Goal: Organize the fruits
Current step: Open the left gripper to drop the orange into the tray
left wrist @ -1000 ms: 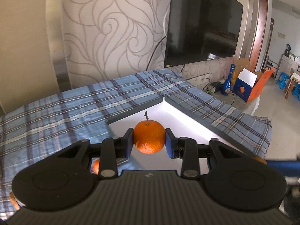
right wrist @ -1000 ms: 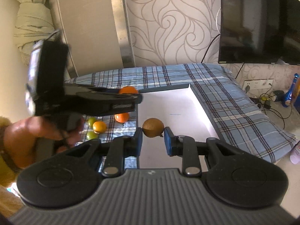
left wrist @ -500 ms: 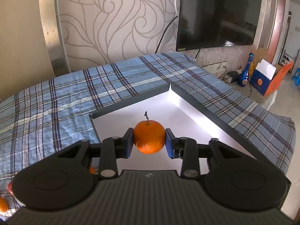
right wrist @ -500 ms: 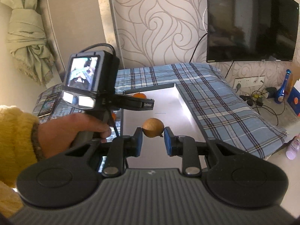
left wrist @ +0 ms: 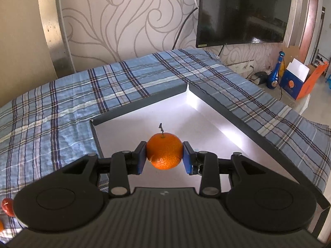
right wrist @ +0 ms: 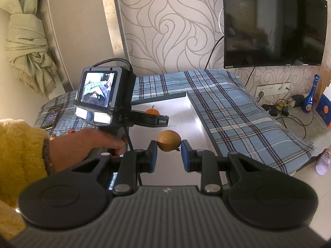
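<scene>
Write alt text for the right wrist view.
The right tool grips a small brown fruit above a white tray on a plaid cloth. To its left, a hand in a yellow sleeve holds the left tool with an orange over the tray.

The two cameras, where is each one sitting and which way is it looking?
Left wrist: sits on the left claw, looking forward and down at the orange over the white tray; only the claw shows.
Right wrist: sits on the right claw, looking at its brown fruit; hand and yellow sleeve show.
Shared: tray, orange, checked cloth, TV.
</scene>
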